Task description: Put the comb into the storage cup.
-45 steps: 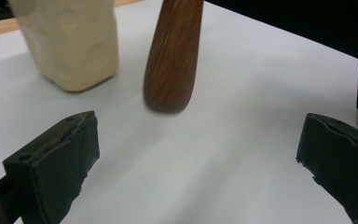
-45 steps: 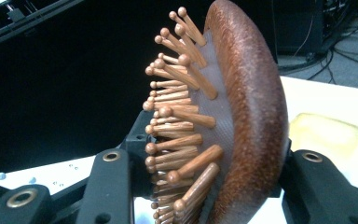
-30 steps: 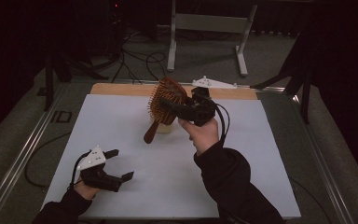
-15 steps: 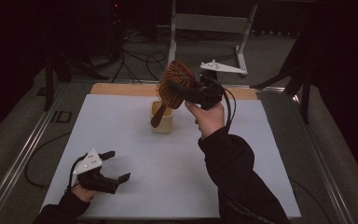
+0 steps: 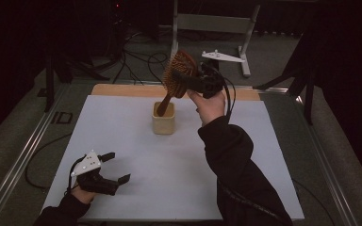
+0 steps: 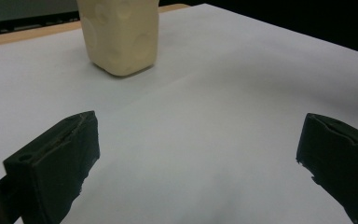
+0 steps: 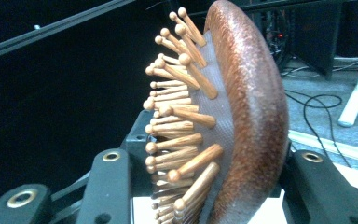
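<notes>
Two grippers work over one white table (image 5: 122,122) with a wooden strip along its far edge. Largest of the things on it or above it is the wooden hairbrush (image 5: 178,75), held in the air over the table's far middle, head up and tilted, its handle slanting down so that the tip sits at or just inside the mouth of the cream cup (image 5: 163,119). That cup stands upright near the middle of the table, somewhat toward the far edge, and in the left gripper view its dimpled wall (image 6: 121,37) rises beyond the open jaws.

The right gripper (image 5: 195,82) is clamped across the brush head: in the right gripper view one jaw presses the bristle side and the other the rounded brown back (image 7: 251,112). The left gripper (image 5: 108,169) rests near the table's near left corner, jaws spread wide with nothing between them, well apart from the cup.

As I judge it, the brush is gripped, raised and aligned handle-first with the cup, so the pick-up is done and the insertion is barely begun. What remains is to lower the handle fully into the cup, let the brush stand there, and release it. Whether the tip already touches the cup's inside I cannot tell.
</notes>
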Available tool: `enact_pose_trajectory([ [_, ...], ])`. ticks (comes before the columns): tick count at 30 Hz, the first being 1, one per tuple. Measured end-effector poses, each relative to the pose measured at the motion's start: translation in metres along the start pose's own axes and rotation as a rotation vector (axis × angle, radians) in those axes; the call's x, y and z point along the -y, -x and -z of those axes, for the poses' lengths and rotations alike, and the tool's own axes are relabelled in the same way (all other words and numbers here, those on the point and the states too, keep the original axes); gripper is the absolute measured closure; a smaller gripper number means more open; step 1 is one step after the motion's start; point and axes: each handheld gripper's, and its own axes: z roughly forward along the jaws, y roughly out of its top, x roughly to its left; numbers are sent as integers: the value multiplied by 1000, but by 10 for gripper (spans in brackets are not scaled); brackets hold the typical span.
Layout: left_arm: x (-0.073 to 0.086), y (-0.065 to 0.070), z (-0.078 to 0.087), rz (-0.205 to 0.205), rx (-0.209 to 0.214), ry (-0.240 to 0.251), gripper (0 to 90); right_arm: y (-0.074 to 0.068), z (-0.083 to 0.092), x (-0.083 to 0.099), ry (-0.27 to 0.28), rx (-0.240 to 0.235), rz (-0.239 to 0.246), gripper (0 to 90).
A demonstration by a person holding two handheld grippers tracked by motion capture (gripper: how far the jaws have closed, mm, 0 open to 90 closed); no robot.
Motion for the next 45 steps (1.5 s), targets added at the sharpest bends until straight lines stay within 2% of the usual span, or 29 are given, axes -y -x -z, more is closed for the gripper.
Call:
enact_pose_trajectory([
  [5,1,0,1,-14,3,41,0,7,-11,-1,0,29,-2,521],
  [10,2,0,0,-20,1,39,0,13,-22,1,-4,53,6,521],
  [18,1,3,-1,-35,15,33,0,26,-40,10,-22,71,-21,521],
  [27,0,4,0,-42,24,39,0,37,-59,25,-54,76,-47,520],
  [45,0,4,1,-51,28,45,0,45,-86,51,-122,71,-79,520],
])
